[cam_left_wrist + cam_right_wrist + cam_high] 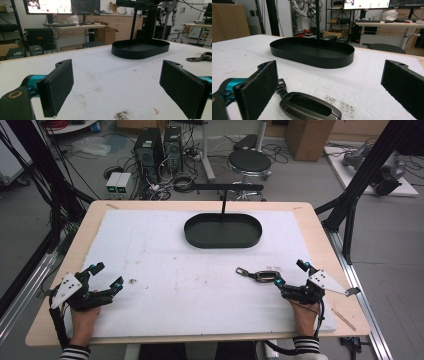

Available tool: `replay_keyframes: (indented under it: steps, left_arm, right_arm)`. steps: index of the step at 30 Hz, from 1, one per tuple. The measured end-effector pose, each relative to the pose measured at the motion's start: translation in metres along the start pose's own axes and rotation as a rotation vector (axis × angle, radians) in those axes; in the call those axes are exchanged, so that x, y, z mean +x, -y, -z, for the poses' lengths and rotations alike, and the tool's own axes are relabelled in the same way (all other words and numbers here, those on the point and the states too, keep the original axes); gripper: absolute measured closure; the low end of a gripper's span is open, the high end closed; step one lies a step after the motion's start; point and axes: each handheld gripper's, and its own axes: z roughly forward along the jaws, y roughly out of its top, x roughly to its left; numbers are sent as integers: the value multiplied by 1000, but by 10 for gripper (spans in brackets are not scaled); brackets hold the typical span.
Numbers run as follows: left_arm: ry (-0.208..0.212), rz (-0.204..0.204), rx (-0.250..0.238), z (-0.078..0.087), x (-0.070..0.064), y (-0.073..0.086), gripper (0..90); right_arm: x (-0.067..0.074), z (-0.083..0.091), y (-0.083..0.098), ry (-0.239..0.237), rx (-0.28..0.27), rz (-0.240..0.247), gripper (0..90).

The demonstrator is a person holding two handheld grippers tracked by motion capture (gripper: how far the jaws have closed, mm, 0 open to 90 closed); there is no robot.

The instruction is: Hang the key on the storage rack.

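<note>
1. Two hand-held grippers sit nearest the person on the white-covered surface (165, 270): the left hand-held gripper (107, 276) at about 8 o'clock and the right hand-held gripper (289, 273) at about 4 o'clock, each with its jaws spread wide apart and holding nothing.
2. Just beside the right hand-held gripper's left jaw lies a dark metal carabiner-like clip (259, 275), flat on the surface, its small ring end pointing toward 9 o'clock; whether the jaw touches it I cannot tell.
3. Farther off, toward 12 o'clock, stands a black oval tray (223, 231) with a thin upright post (223, 202) rising from it.
4. Beyond the surface, a round stool (249, 161) stands on the floor.
</note>
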Motion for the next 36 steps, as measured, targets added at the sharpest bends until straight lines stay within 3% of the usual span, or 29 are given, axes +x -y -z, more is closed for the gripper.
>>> replay_keyframes:
  steps: [12, 24, 31, 34, 36]
  left_arm:
    - [2, -7, -10, 1, 0, 0, 124]
    - [1, -3, -10, 1, 0, 0, 124]
    - [3, -4, -11, 1, 0, 0, 124]
    - [3, -7, -9, 1, -1, 0, 124]
    - [2, -5, -10, 1, -1, 0, 124]
  right_arm:
    - [0, 0, 0, 4, -3, 0, 3]
    - [-3, 1, 0, 13, -15, -29, 3]
    - [-3, -1, -5, -25, 3, -21, 3]
    - [-4, -2, -16, -45, 21, 23, 3]
    - [-3, -2, -19, -54, 32, 23, 3]
